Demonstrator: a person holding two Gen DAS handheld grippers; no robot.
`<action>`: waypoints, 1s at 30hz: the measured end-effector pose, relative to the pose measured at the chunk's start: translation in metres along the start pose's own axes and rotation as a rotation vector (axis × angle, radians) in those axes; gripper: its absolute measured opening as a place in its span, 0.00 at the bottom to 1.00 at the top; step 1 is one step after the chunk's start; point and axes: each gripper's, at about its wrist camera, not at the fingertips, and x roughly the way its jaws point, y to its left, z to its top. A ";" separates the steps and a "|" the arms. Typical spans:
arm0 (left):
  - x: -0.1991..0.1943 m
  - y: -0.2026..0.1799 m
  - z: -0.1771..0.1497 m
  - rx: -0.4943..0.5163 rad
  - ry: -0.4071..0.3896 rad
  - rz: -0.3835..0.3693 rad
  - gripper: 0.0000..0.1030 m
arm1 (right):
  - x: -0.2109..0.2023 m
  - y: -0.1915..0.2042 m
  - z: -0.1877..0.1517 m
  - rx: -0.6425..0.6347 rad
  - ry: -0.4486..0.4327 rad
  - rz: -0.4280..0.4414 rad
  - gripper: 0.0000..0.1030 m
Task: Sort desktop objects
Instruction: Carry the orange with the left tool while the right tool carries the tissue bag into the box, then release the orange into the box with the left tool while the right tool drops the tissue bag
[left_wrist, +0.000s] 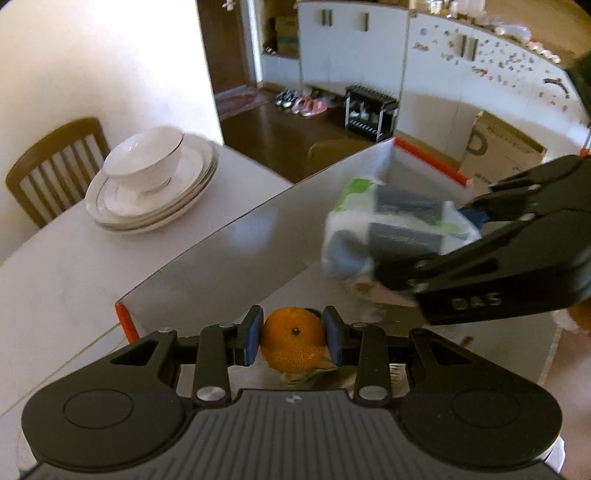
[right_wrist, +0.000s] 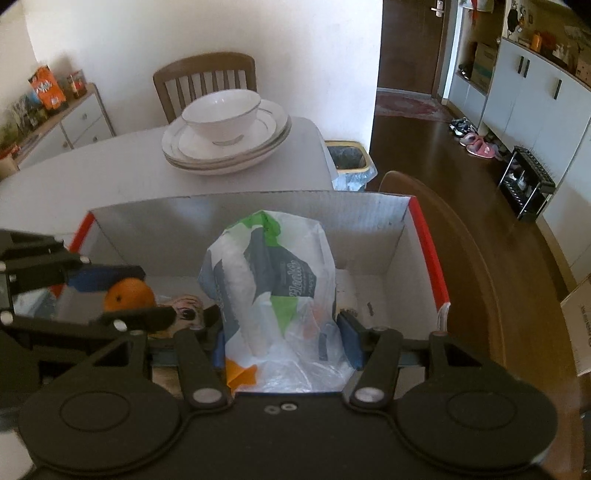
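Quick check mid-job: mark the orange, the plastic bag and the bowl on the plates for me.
orange (left_wrist: 293, 341), left wrist view, middle of its peel, between the blue pads.
plastic bag (right_wrist: 273, 280), right wrist view, the dark printed panel on its front.
bowl (right_wrist: 221, 114), right wrist view, its white outer wall.

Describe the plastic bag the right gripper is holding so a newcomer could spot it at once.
Find the open white cardboard box with red edges on the grey table. Above its floor, the right gripper clamps a crinkled translucent plastic bag printed in green, dark grey and orange. The neighbouring round orange fruit sits in the left gripper.
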 end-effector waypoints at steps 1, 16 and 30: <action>0.004 0.004 0.000 -0.015 0.013 -0.001 0.33 | 0.002 -0.001 0.000 0.002 0.005 0.004 0.55; 0.025 0.017 0.004 -0.038 0.080 0.014 0.33 | 0.017 0.000 0.002 -0.039 0.040 0.022 0.60; 0.013 0.012 -0.001 -0.036 0.049 -0.012 0.43 | 0.001 0.003 -0.002 -0.097 0.009 0.045 0.74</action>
